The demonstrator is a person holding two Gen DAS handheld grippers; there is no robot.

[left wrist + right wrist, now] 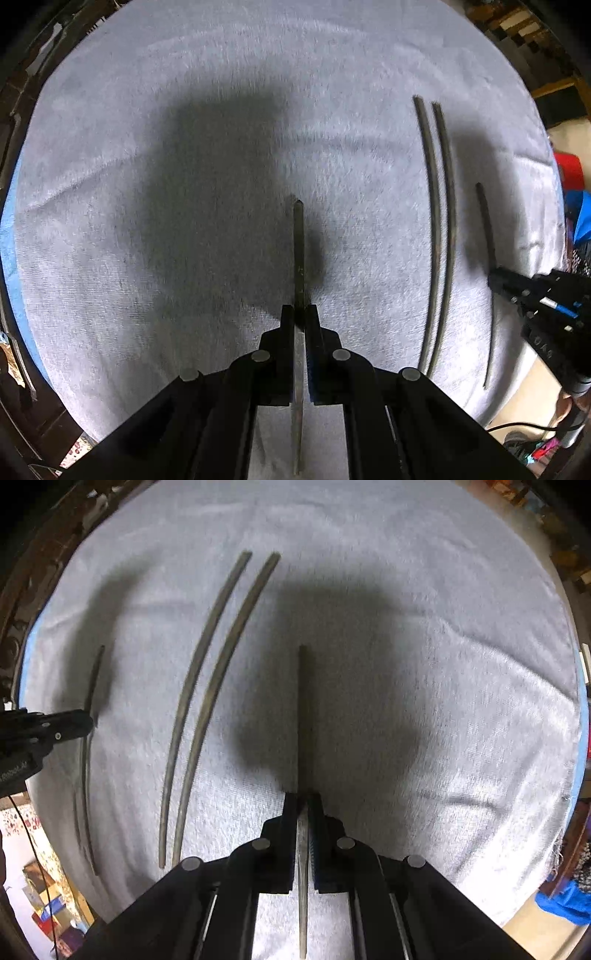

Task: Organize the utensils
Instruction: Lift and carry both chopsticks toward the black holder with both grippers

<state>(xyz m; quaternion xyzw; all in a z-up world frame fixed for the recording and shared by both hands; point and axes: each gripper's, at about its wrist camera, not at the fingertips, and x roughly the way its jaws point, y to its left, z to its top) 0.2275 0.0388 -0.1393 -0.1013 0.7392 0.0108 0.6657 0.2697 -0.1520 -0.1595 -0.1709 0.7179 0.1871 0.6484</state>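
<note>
We worked over a pale towel (184, 110) spread on the table. Our left gripper (300, 314) was clamped tight on a thin dark stick (298, 251), likely a chopstick, though the blur kept us from being sure. The stick ran straight through the closed jaws, its far end reaching out over the towel and its near end passing back between the gripper's arms. It cast a shadow on the cloth just to its right.

Our right gripper (303, 801) was shut the same way on a second stick (303, 709), which also ran straight out from the jaws and back under the gripper body.

Between the two grippers, a pair of sticks (199, 709) lay side by side on the towel, close together and roughly parallel, touching neither gripper. In the left view the same pair (441, 229) showed to the right of our held stick, and beyond it the right gripper (496, 277) came in from the edge with its stick (485, 221) gripped across the tips. In the right view the left gripper (86, 722) entered from the left edge, its stick (92, 686) crossing its tips likewise.

Both grippers pointed down at the towel.
</note>
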